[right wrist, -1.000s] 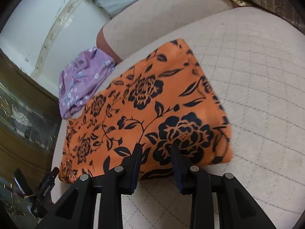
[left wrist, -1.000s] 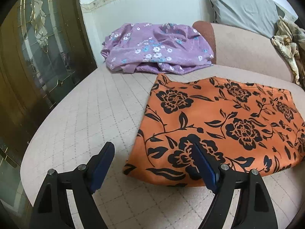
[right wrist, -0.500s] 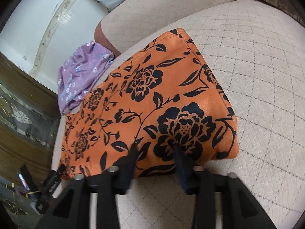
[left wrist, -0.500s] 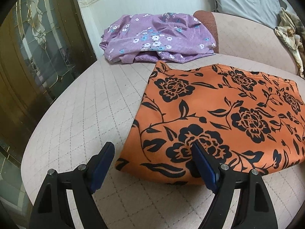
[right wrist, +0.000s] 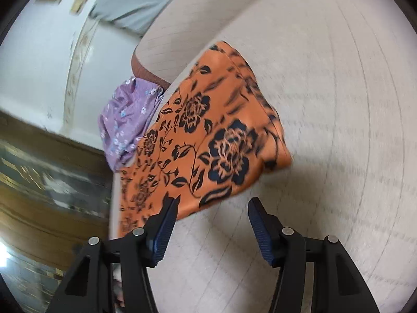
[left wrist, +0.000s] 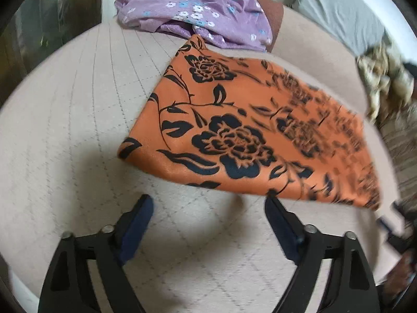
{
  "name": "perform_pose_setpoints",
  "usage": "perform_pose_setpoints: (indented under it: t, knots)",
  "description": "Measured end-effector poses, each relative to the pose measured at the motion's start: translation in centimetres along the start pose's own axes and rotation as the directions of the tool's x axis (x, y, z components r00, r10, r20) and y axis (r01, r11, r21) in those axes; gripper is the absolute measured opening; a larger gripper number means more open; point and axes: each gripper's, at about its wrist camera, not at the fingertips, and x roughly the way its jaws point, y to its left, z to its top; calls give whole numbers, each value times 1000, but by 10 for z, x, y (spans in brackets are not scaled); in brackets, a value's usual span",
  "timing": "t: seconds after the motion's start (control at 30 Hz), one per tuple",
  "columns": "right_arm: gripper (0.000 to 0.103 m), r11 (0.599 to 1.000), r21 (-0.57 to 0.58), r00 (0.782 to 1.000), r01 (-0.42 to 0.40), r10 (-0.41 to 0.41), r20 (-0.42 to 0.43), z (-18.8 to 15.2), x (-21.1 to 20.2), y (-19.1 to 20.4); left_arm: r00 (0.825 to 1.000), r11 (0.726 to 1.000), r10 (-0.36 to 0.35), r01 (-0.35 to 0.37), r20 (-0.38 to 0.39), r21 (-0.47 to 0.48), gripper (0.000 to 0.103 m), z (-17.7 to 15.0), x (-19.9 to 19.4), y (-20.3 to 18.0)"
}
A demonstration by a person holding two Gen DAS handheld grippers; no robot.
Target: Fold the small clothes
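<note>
An orange cloth with black flowers lies folded flat on the quilted beige cushion. My left gripper hovers just short of the cloth's near edge, its jaws opening wide with nothing between them. In the right wrist view the same orange cloth lies ahead and to the left. My right gripper is opening too; its left finger overlaps the cloth's near edge in the picture, and only bare cushion shows between the pads.
A crumpled purple flowered garment lies at the far end of the cushion beside a brown armrest. A grey pillow and a patterned cloth sit at the back right. A dark wood-and-glass door stands past the cushion's left edge.
My right gripper let go of the orange cloth's edge, spread its jaws and drew back. My left gripper tilted downward and pulled back from over the cloth's corner, opening a little wider.
</note>
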Motion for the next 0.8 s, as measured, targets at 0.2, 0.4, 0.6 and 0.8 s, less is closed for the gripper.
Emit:
perform_pose_setpoints:
  t: [0.2, 0.4, 0.6, 0.8]
  knots:
    - [64, 988, 150, 999, -38, 42, -25, 4, 21, -23, 994, 980, -104, 106, 21, -168, 98, 20, 12, 16]
    - [64, 978, 203, 998, -41, 30, 53, 29, 45, -25, 982, 934, -154, 182, 112, -309, 99, 34, 19, 31]
    - [64, 989, 144, 989, -38, 17, 144, 41, 58, -13, 963, 894, -164, 236, 212, -381, 96, 45, 27, 39]
    - [23, 996, 79, 983, 47, -60, 174, 43, 73, -3, 980, 914, -96, 157, 177, -374, 28, 47, 37, 40]
